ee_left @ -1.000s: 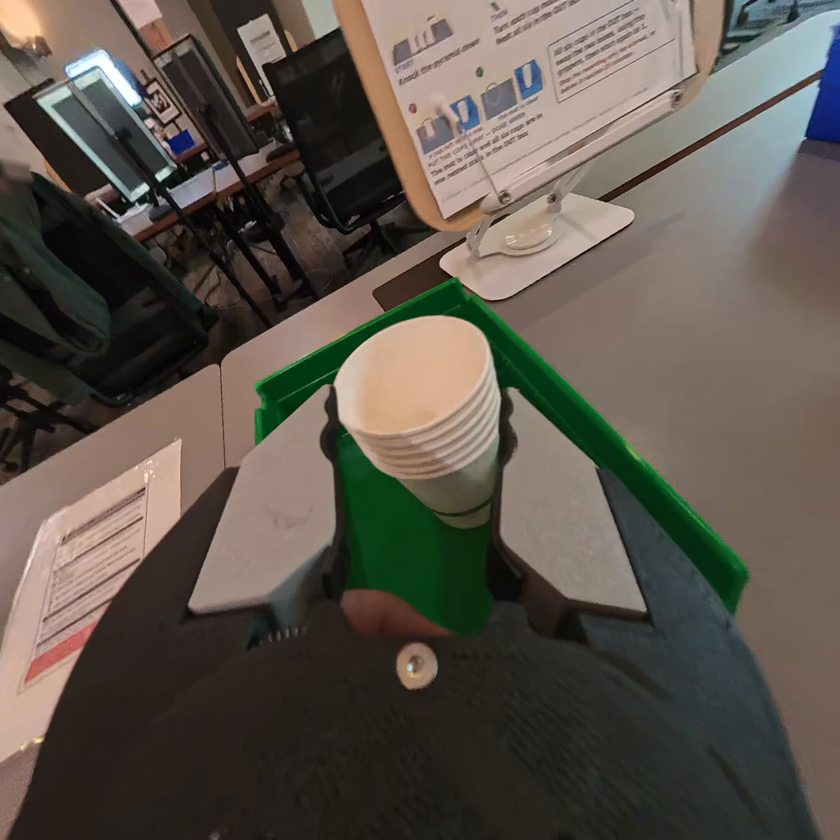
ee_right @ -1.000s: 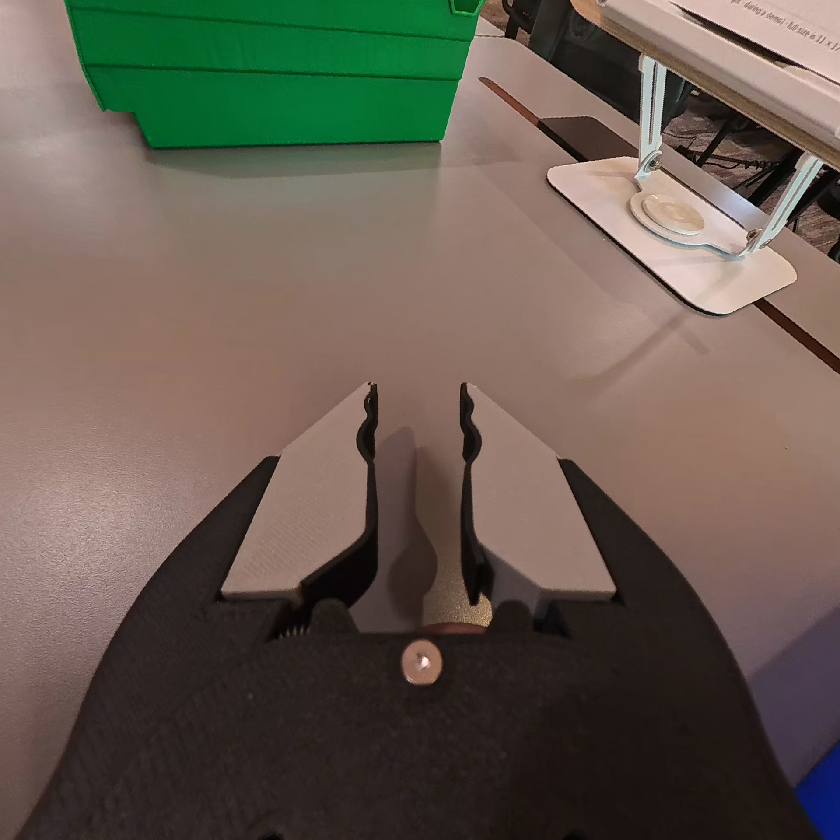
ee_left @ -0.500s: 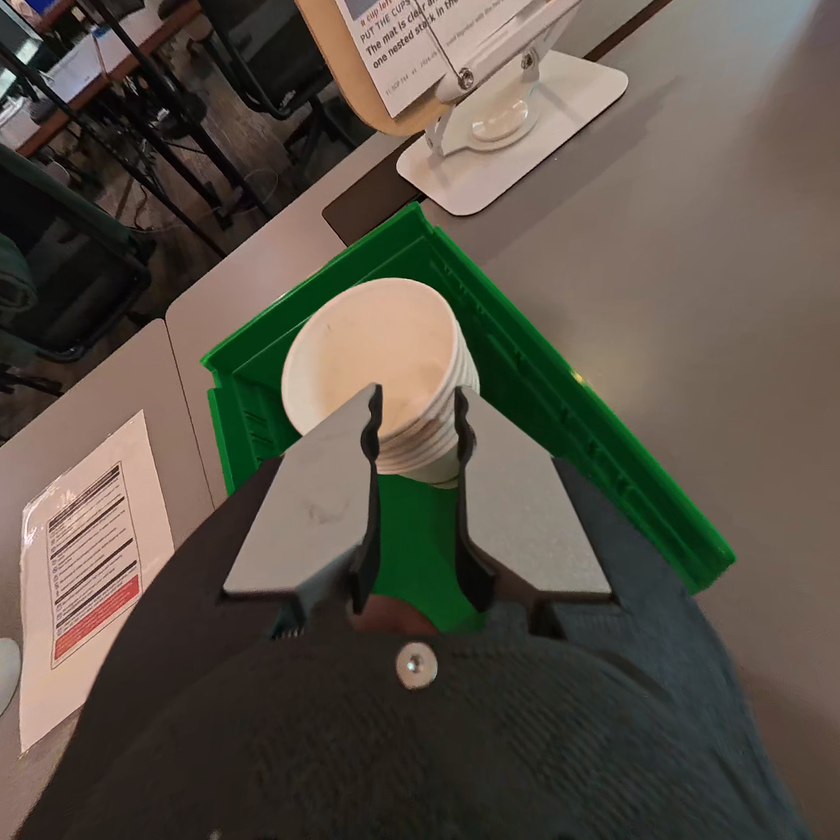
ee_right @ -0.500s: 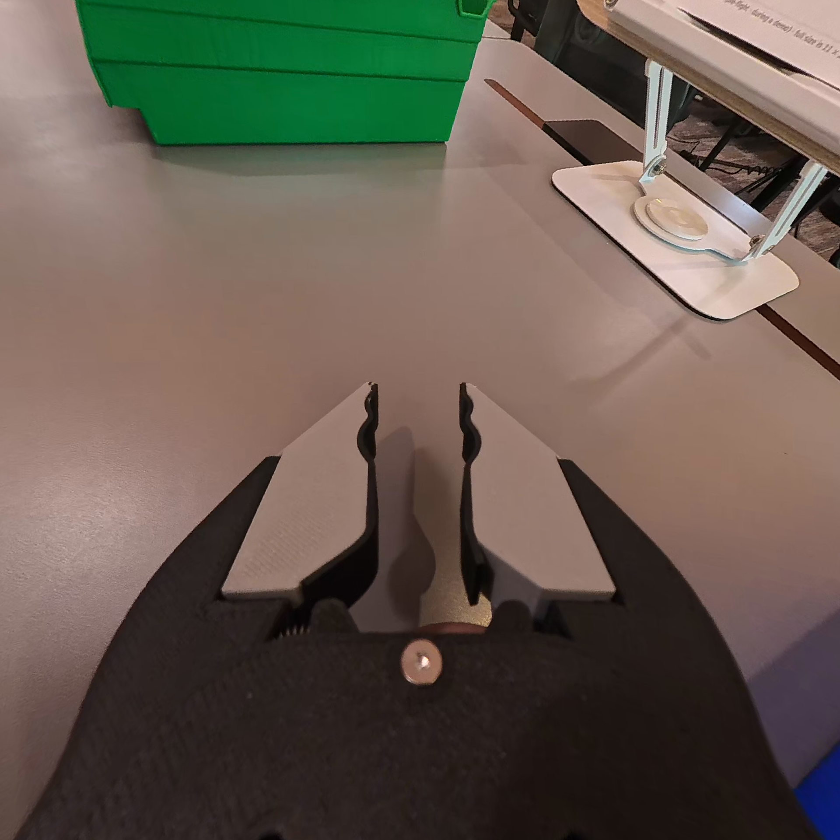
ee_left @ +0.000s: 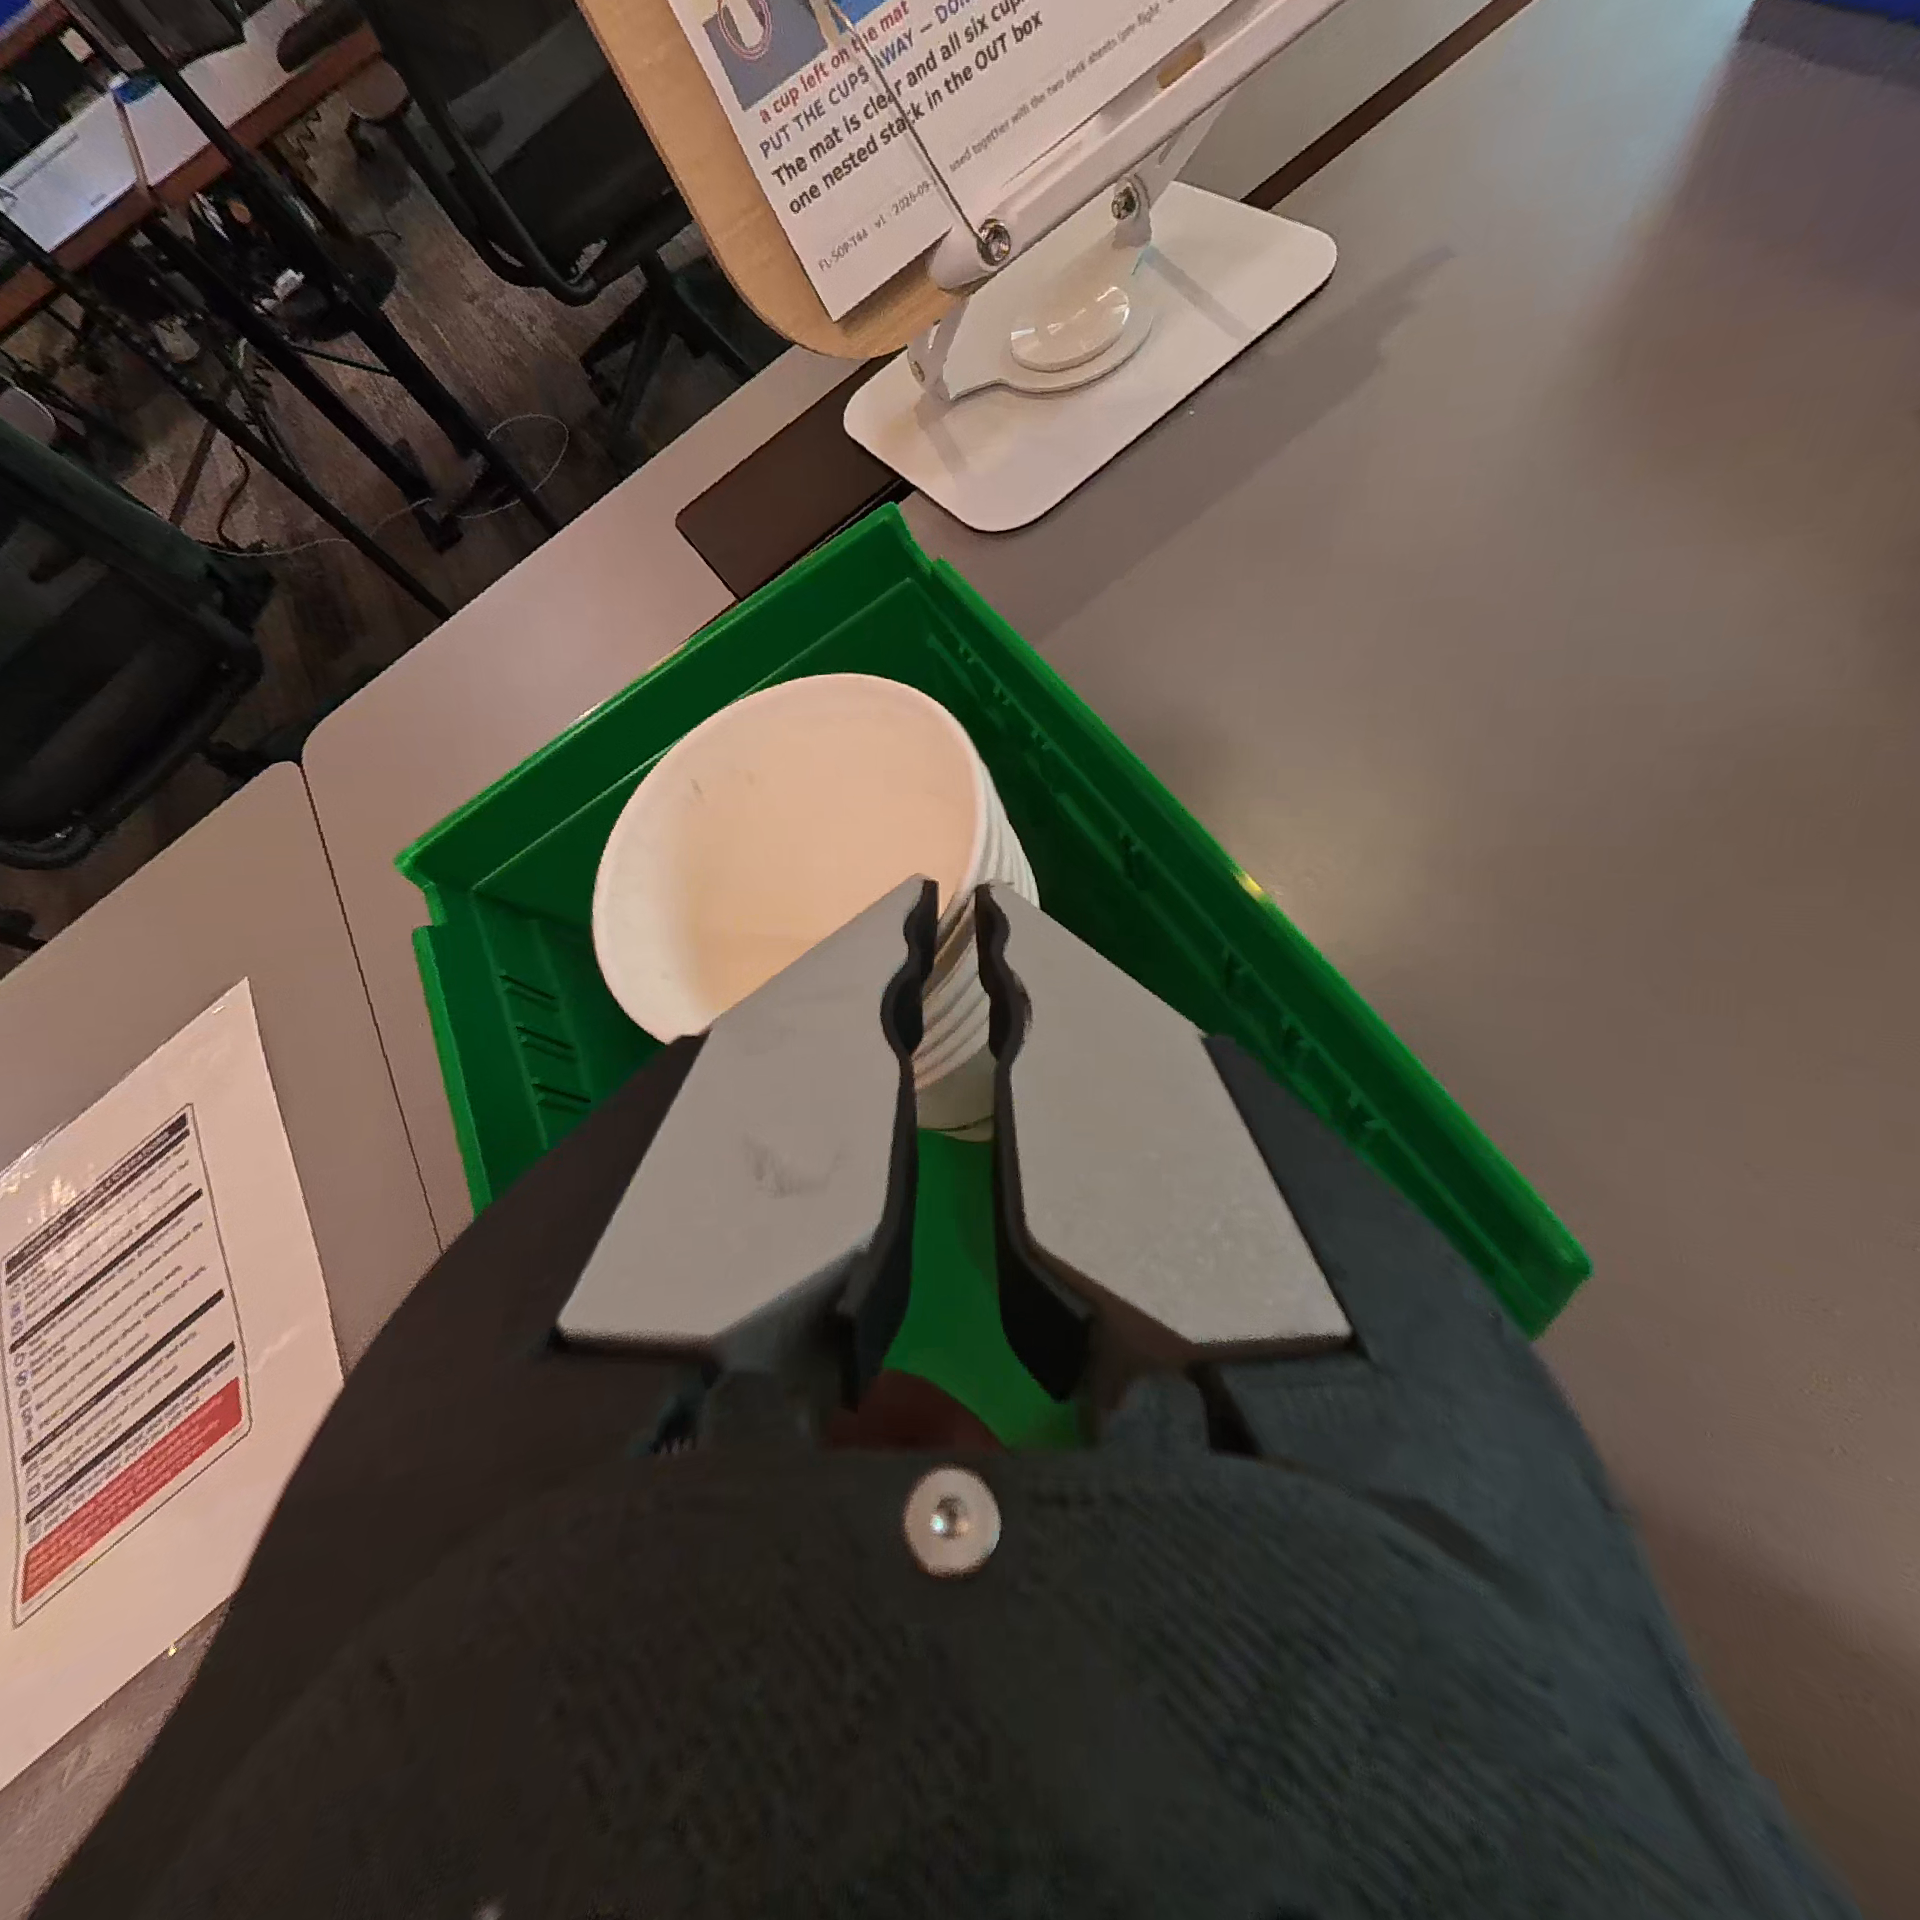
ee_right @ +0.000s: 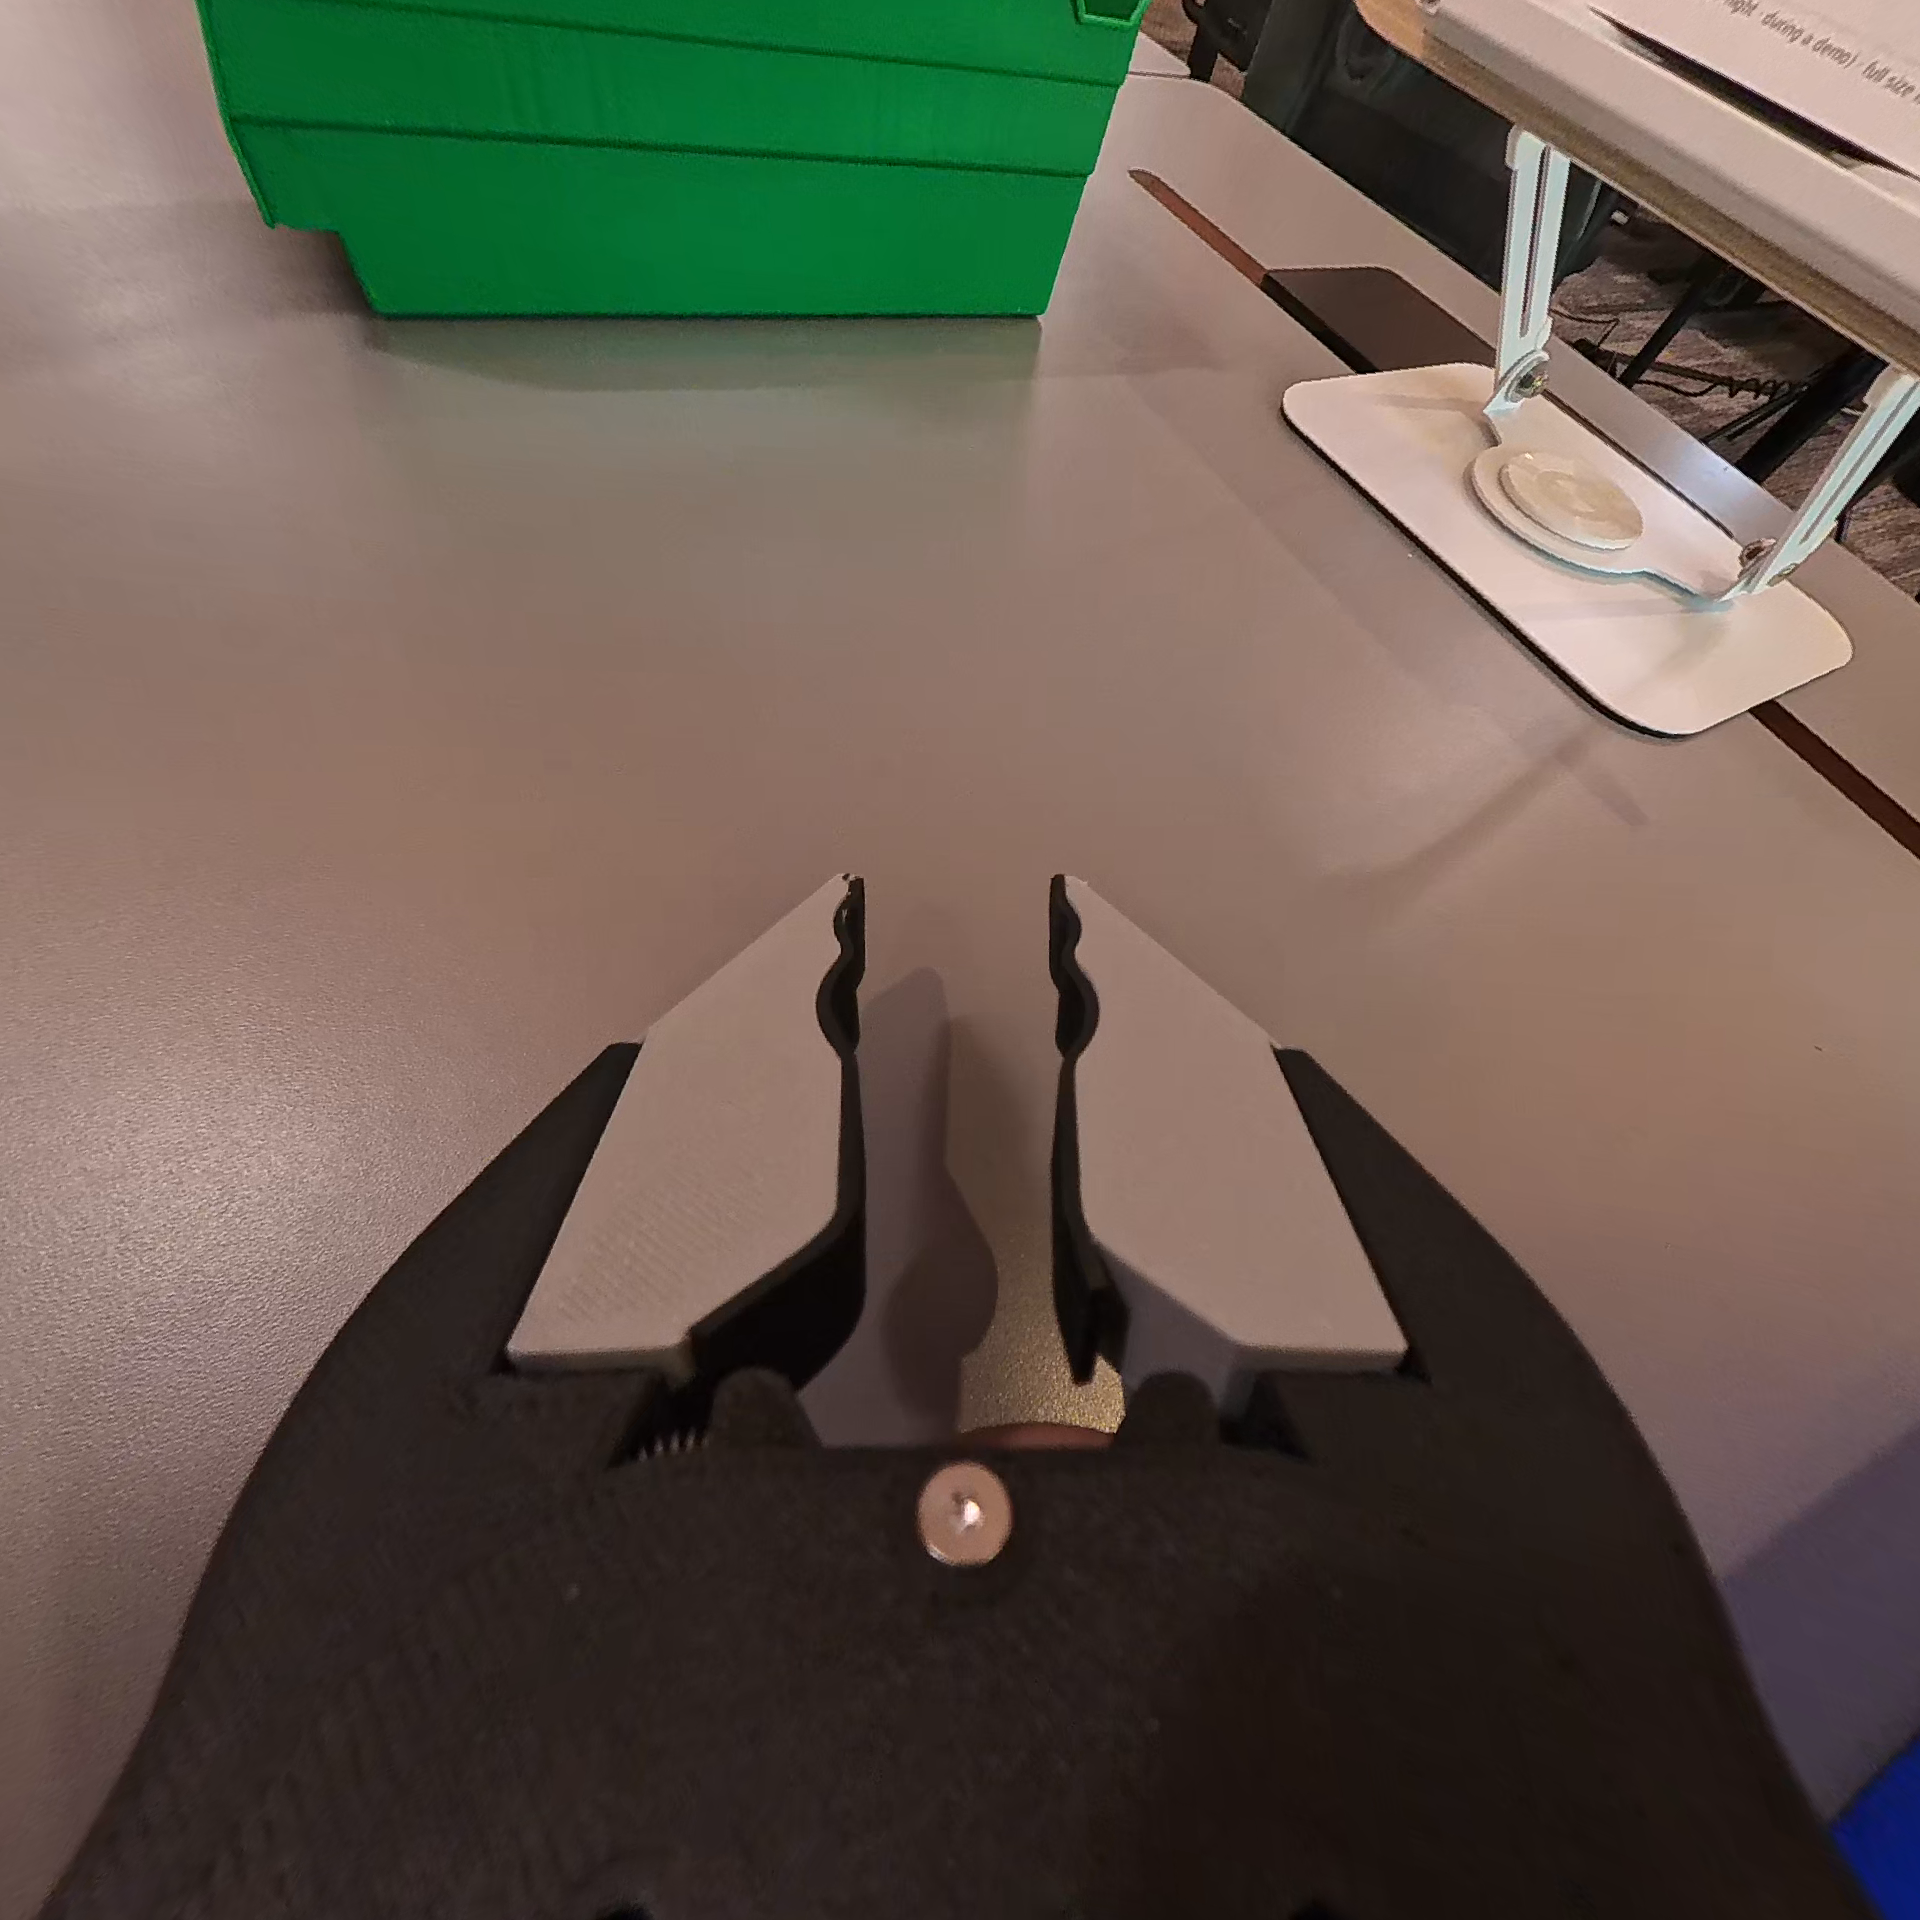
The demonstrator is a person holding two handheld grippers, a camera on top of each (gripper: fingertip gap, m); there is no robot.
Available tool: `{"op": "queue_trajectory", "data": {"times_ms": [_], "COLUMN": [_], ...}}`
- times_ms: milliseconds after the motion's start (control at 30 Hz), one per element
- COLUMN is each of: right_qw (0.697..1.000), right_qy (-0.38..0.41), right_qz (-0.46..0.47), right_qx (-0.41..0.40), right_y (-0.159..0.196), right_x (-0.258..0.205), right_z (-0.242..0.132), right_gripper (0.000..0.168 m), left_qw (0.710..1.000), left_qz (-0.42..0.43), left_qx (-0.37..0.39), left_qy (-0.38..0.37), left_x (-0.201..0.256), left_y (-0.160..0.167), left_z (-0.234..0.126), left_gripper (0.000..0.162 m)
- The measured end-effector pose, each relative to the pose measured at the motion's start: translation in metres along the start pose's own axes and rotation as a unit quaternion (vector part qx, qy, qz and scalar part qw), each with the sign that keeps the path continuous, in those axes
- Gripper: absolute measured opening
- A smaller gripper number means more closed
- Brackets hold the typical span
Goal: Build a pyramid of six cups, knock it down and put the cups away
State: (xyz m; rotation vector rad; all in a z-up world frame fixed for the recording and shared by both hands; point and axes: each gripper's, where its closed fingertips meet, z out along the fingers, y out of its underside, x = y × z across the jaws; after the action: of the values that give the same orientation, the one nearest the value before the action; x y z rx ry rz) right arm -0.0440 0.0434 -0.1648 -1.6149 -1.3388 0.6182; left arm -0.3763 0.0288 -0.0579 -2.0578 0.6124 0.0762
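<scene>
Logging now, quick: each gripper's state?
Left gripper: nearly shut, empty, above the nested paper cup stack in the green bin.
Right gripper: open, empty.

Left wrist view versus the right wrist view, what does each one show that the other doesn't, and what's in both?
Only the left wrist view shows the nested stack of white cups lying inside the green bin, the left gripper with jaws nearly closed above it, and a laminated sheet on the table.

Only the right wrist view shows the right gripper, open and empty over bare grey table.

Both show the green bin, seen from outside in the right view, and the white document stand.
</scene>
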Motion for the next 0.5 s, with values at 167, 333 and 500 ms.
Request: {"op": "queue_trajectory", "data": {"times_ms": [167,333,500], "right_qw": [1.000,1.000,1.000], "right_qy": [-0.001,-0.001,-0.002], "right_qz": [0.001,0.000,-0.002], "right_qx": [0.000,-0.001,-0.002], "right_y": [0.000,0.000,0.001], "right_x": [0.000,0.000,-0.001], "right_z": [0.000,0.000,0.000], "right_gripper": [0.032,0.032,0.032], "left_qw": [1.000,1.000,1.000], "left_qz": [0.002,0.007,0.002], "left_qx": [-0.005,-0.006,-0.001], "left_qy": [0.000,-0.015,-0.029], "left_x": [0.000,-0.004,-0.010], "left_y": [0.000,-0.003,-0.007], "left_z": [0.000,-0.003,-0.005], "left_gripper": [0.004,0.001,0.001]}}
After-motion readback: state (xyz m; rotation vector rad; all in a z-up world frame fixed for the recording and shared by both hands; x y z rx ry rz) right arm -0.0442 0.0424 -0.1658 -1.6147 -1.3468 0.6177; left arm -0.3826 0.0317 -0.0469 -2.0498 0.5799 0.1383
